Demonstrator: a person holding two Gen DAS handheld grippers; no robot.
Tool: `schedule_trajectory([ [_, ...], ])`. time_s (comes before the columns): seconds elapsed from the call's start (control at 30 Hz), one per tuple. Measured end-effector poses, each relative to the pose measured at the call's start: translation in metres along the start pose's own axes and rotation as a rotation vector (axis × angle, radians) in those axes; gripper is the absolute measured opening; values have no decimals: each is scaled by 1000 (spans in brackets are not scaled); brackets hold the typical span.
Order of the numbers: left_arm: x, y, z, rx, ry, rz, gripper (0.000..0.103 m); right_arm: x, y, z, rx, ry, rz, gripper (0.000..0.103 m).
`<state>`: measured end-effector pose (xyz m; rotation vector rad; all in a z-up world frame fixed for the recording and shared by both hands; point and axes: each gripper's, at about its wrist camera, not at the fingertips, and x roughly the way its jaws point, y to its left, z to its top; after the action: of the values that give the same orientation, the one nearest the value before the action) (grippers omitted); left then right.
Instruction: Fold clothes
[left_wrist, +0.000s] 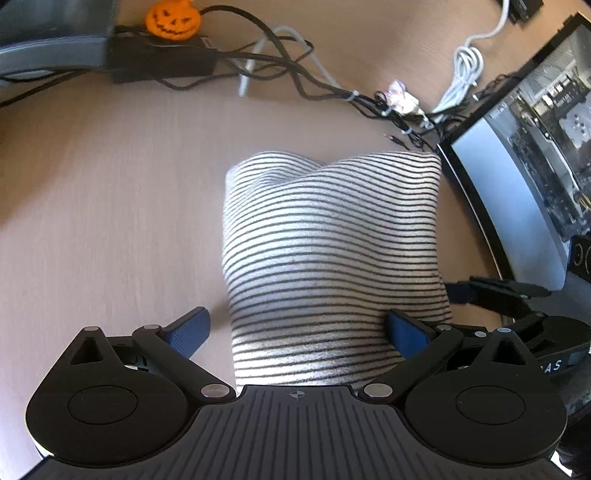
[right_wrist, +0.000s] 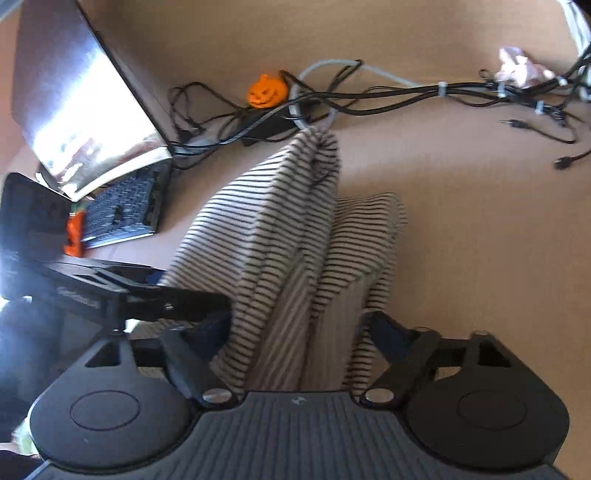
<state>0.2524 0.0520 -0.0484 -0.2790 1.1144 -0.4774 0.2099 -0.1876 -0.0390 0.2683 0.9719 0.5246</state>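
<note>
A: On the worktop (left_wrist: 110, 206) we've got the striped garment (left_wrist: 332, 251), folded into a narrow stack between laptop (left_wrist: 524, 177) and cable tangle (left_wrist: 280, 70).
B: Left hand-held gripper (left_wrist: 298, 328)?
A: Jaws apart, straddling the near edge, probably to line it up. Right hand-held gripper (right_wrist: 297, 338) likewise spread around loose layers, not pinching.
B: Containers?
A: None we can see.

The folded garment (left_wrist: 332, 251) lies on the bench (left_wrist: 110, 203). Behind the garment run cables (left_wrist: 280, 62) and a pumpkin figure (left_wrist: 173, 19). A monitor (left_wrist: 517, 177) stands right of it.
</note>
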Motion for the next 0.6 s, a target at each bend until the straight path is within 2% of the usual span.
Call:
schedule_trajectory([
  [0.07,-7,7,-5,-40,-18,-21,93,3,9,0,-32,0,8,81],
  [0.1,-11,12,-8,-63,-28,-35,84,6,15,1,-40,3,23,81],
  [0.23,-38,33,-19,-116,-79,-19,85,28,53,4,-111,23,83,81],
  [0.5,-110,108,-48,-239,-200,142,86,96,154,11,-277,50,181,81],
  [0.6,-134,127,-55,-235,-254,200,86,113,182,13,-321,34,186,81],
])
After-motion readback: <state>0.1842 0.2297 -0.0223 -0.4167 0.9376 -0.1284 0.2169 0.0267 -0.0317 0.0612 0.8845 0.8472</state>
